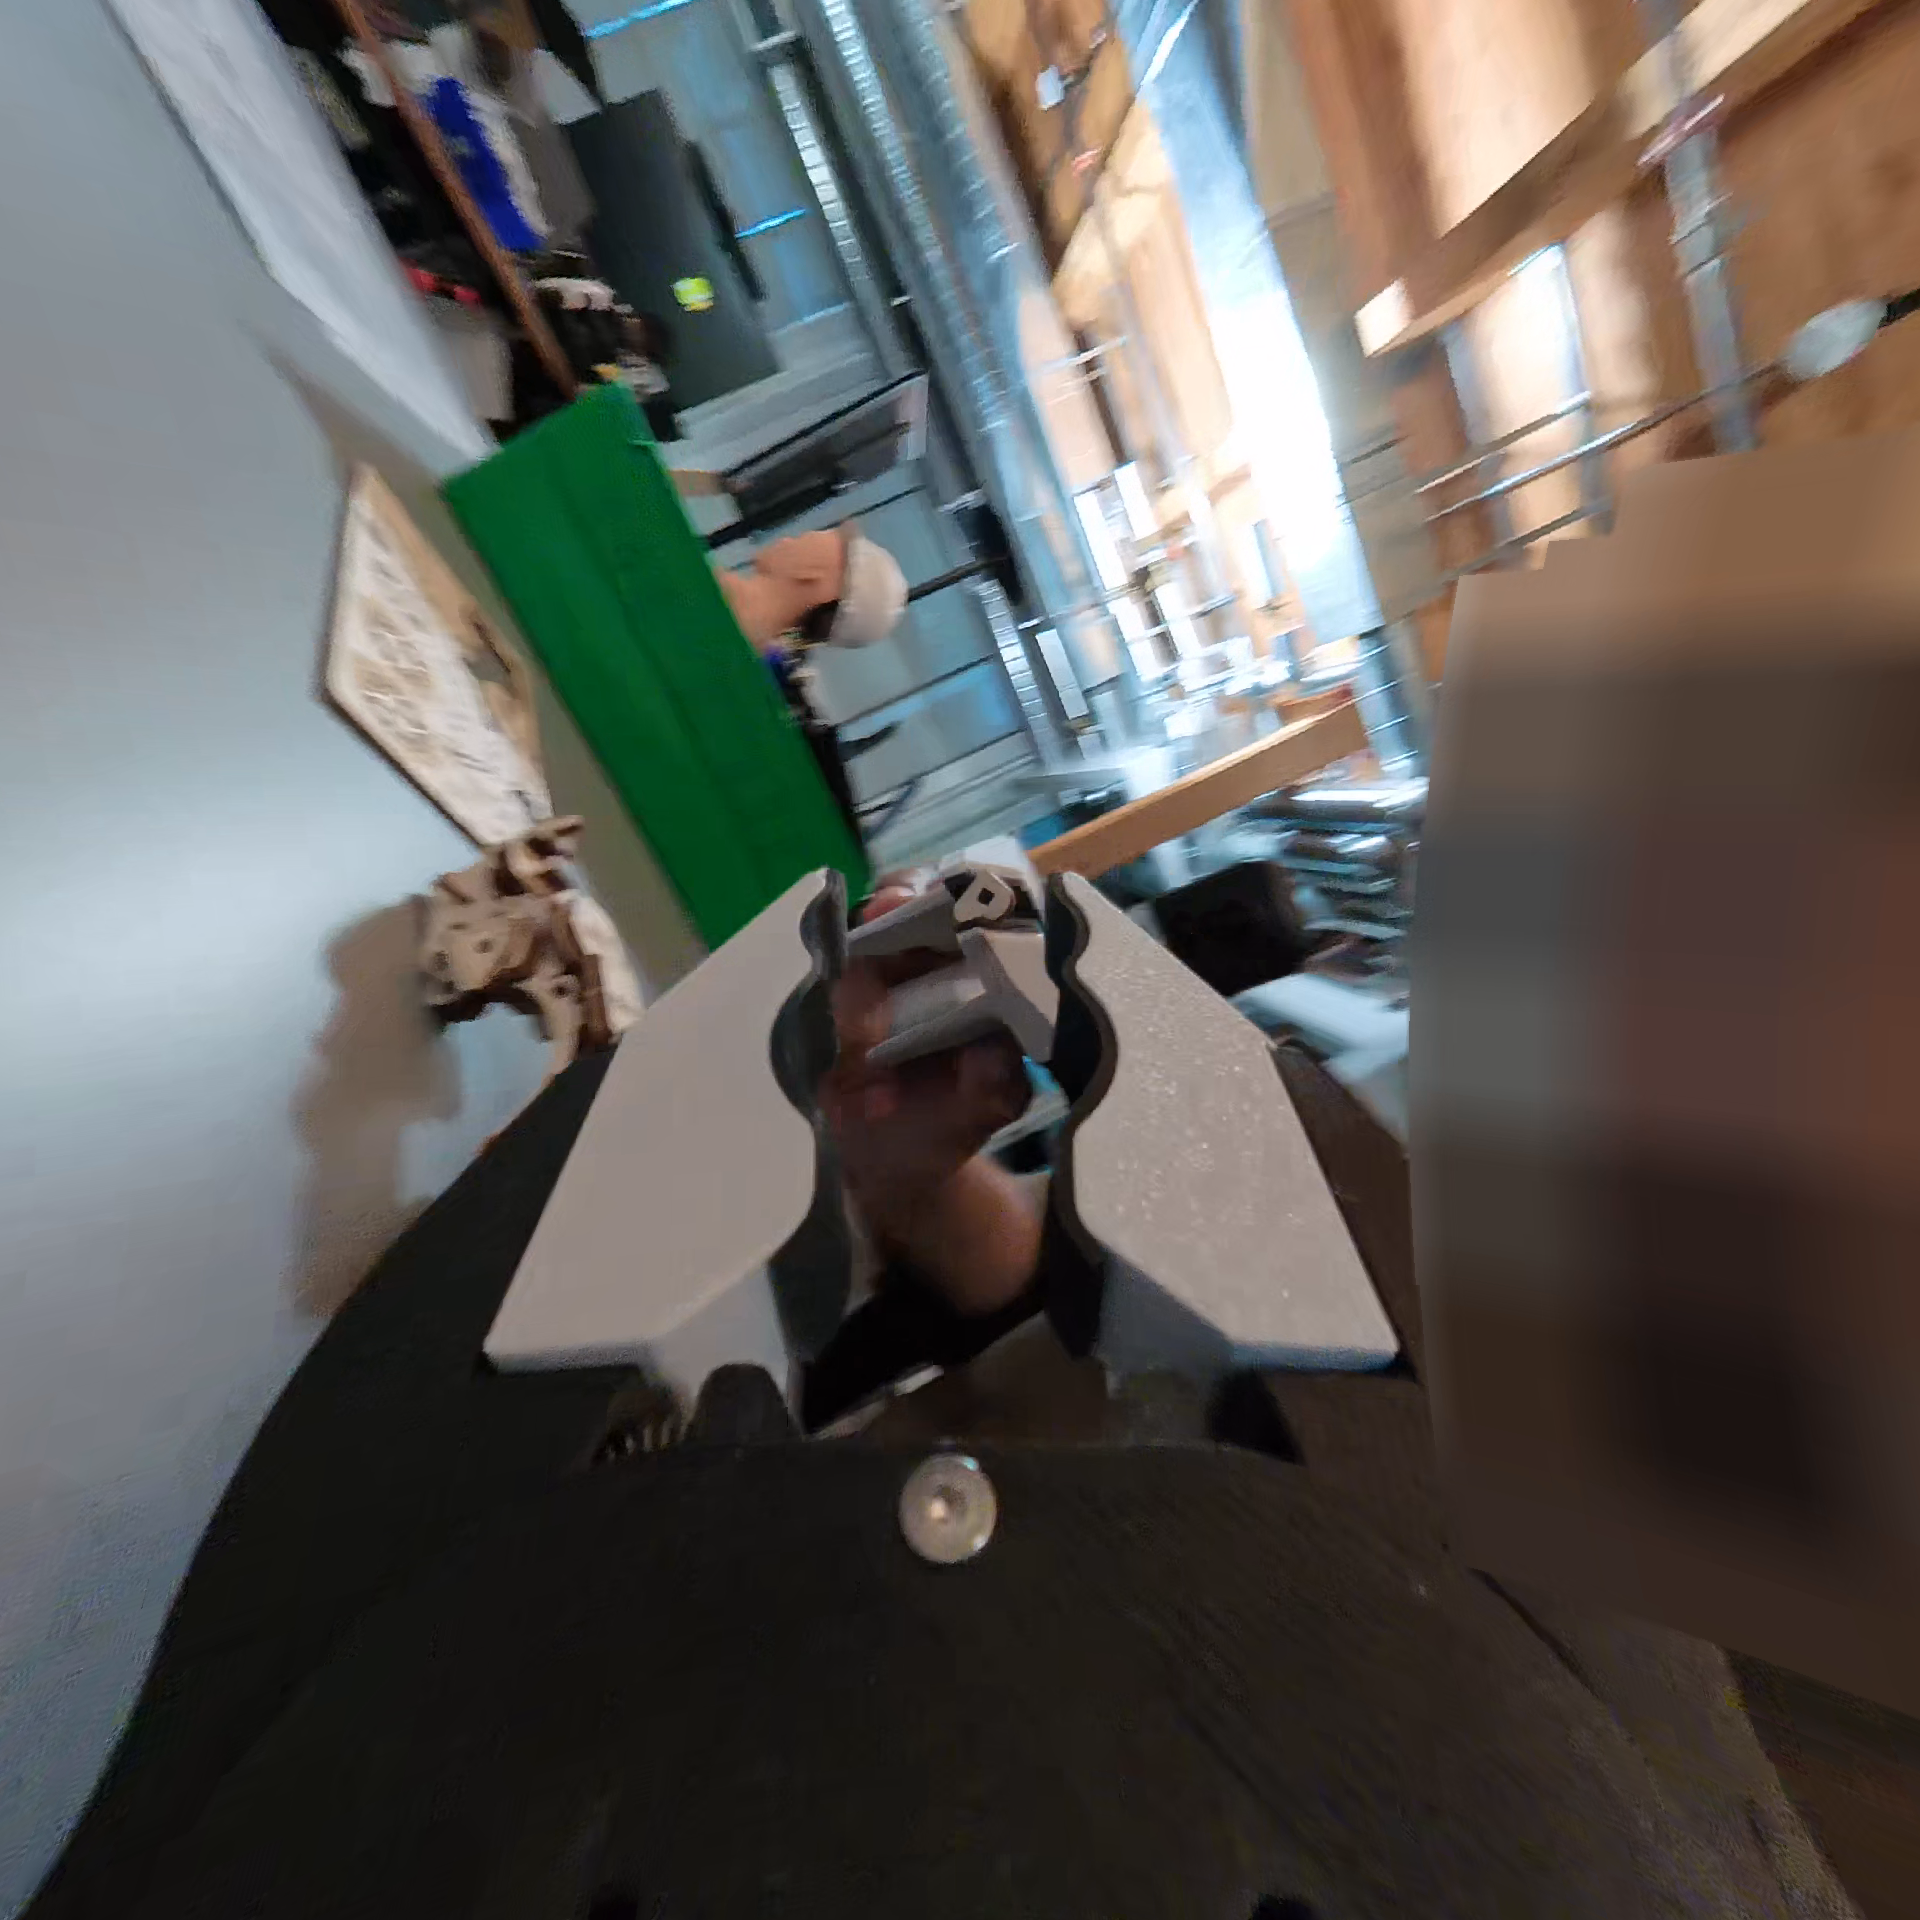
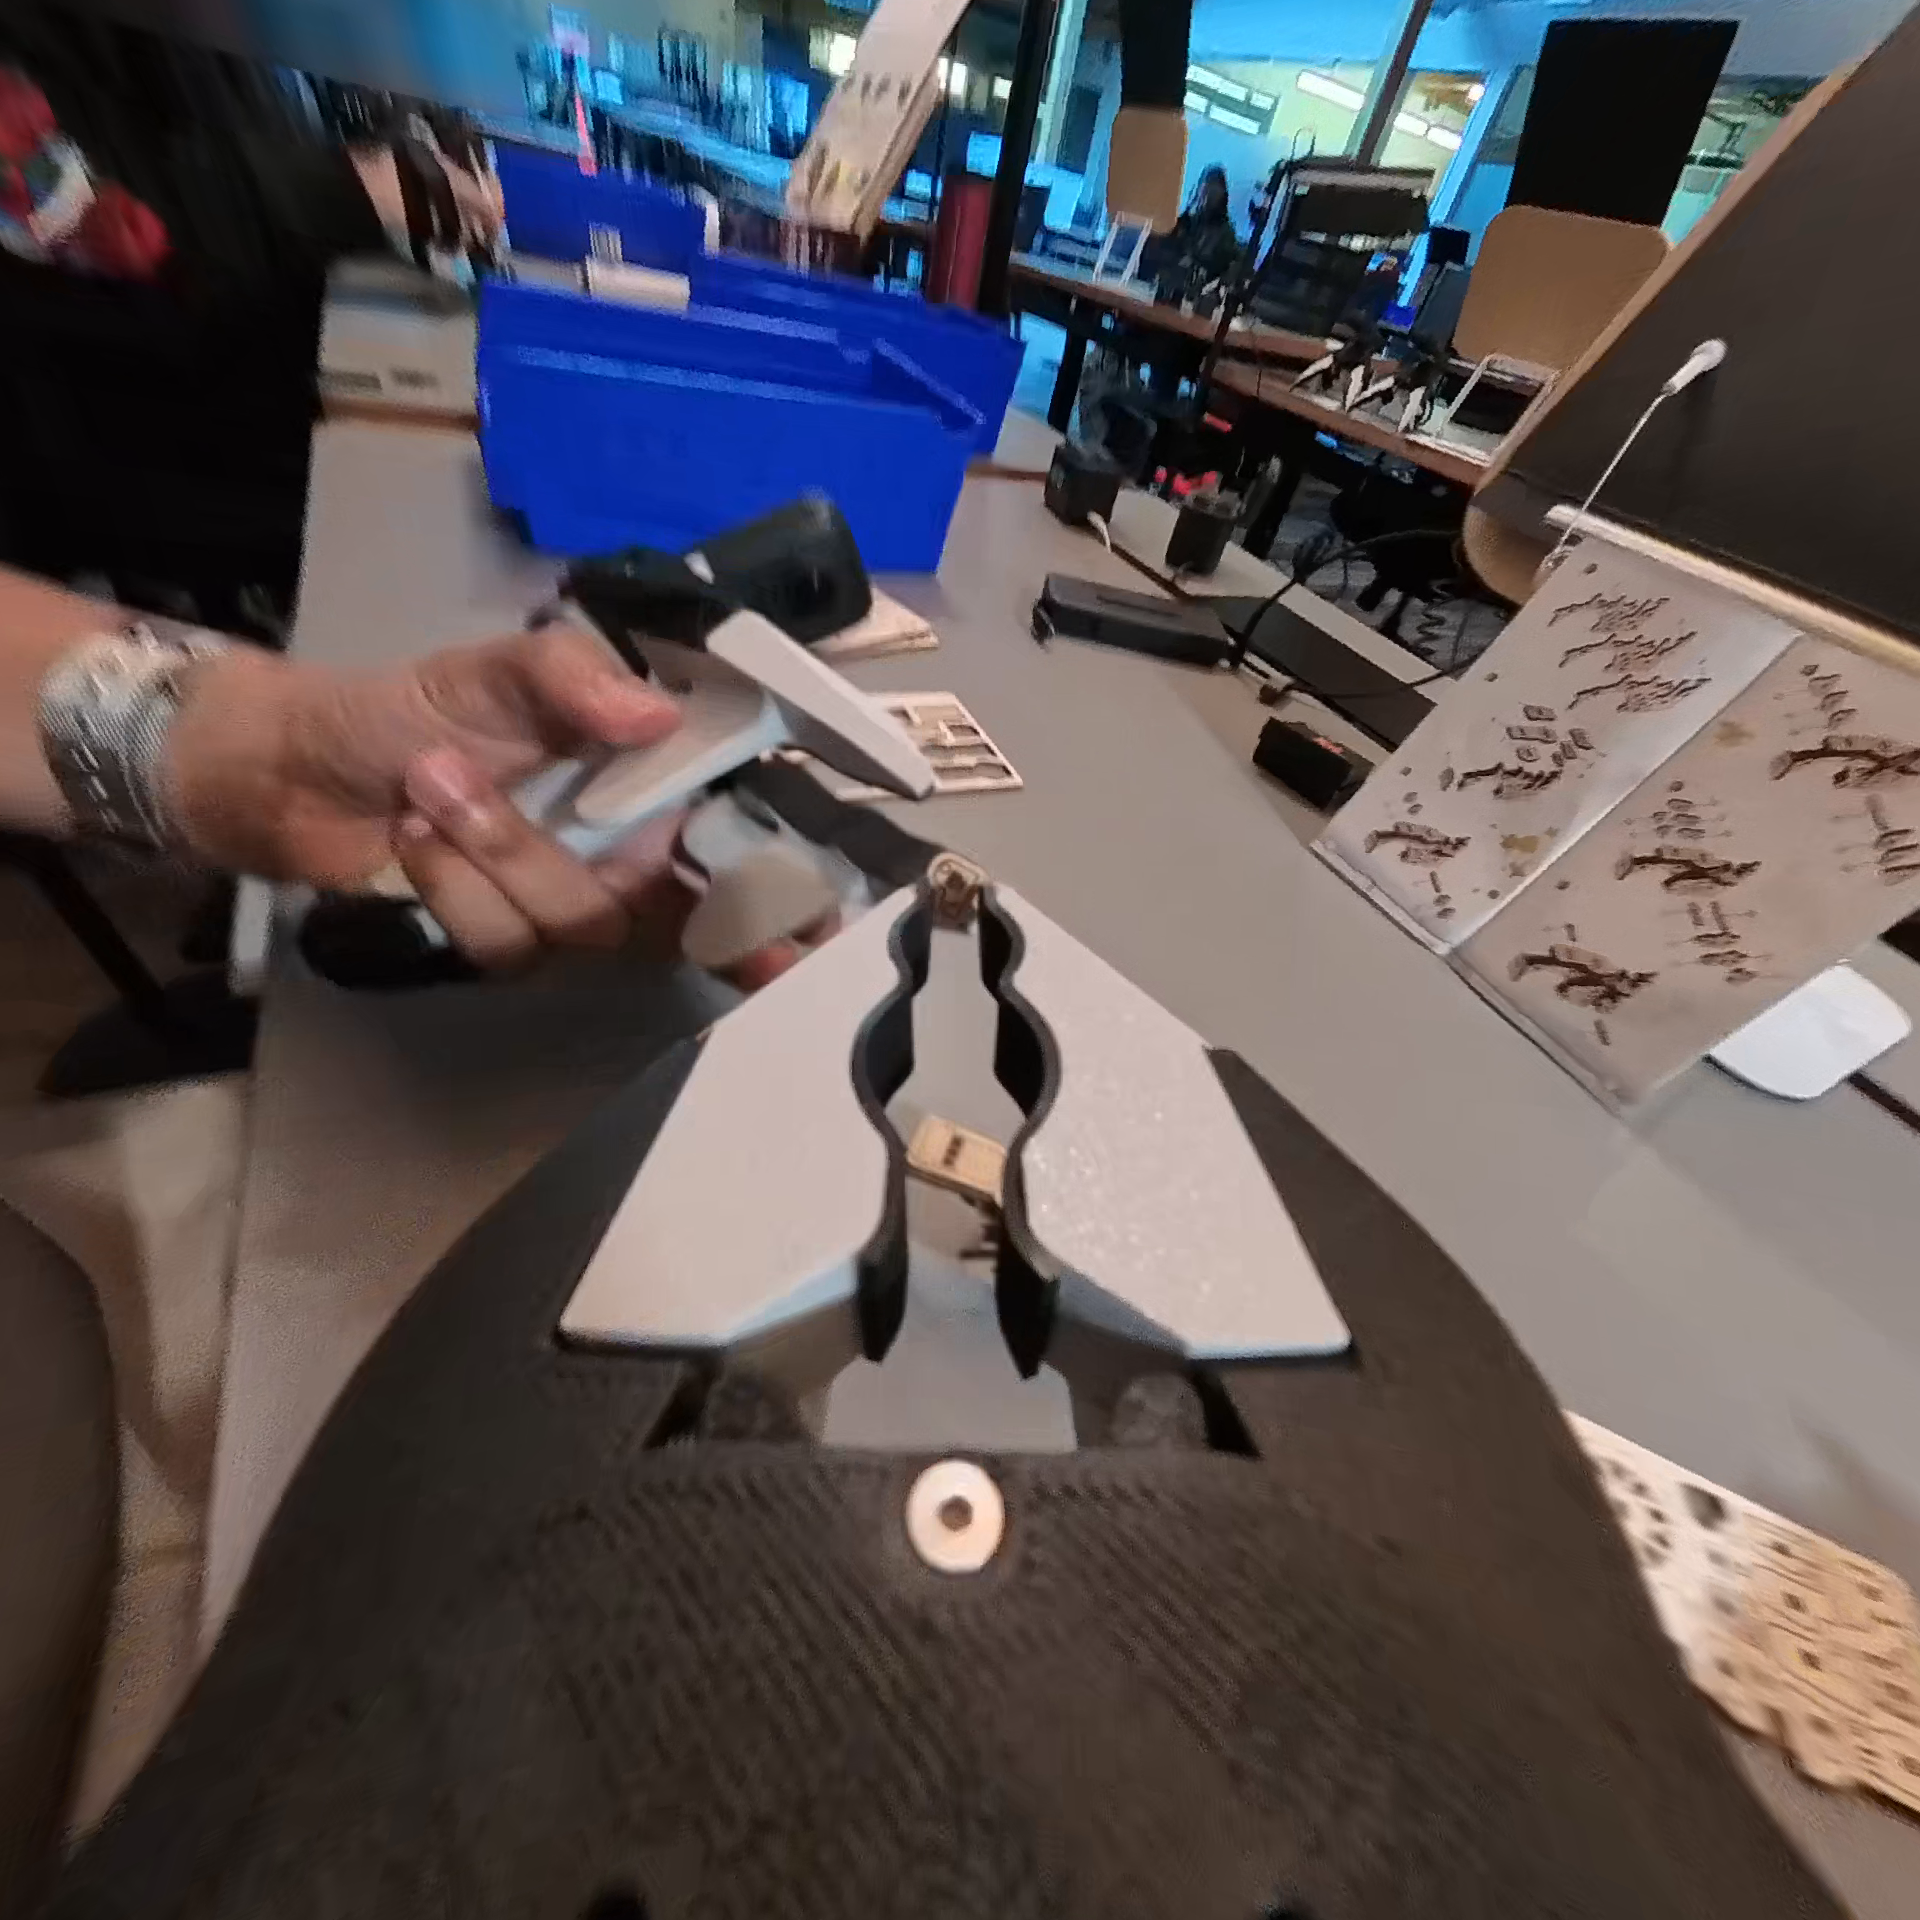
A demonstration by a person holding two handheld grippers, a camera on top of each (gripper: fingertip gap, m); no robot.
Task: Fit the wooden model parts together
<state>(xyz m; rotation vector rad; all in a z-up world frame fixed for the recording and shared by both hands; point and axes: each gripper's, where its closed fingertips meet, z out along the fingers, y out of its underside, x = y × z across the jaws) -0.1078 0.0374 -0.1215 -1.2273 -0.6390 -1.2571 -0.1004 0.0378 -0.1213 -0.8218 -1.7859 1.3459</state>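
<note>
Up close, the right tool [image 2: 951, 914] pinches a small wooden part [image 2: 952, 891] at its fingertips; another pale wooden piece [image 2: 956, 1158] shows lower down between its fingers. Beside it a hand [image 2: 416, 774] holds the left tool [image 2: 790, 707], seen side-on. From its own view the left tool [image 1: 945, 904] stands spread with nothing between. A part-built wooden model [image 1: 509, 935] sits on the grey desk [image 2: 1195, 883]. Behind, blue bins [image 2: 717, 426] are nested; their contents are hidden. An instruction sheet [image 2: 1621, 800] stands propped at right.
</note>
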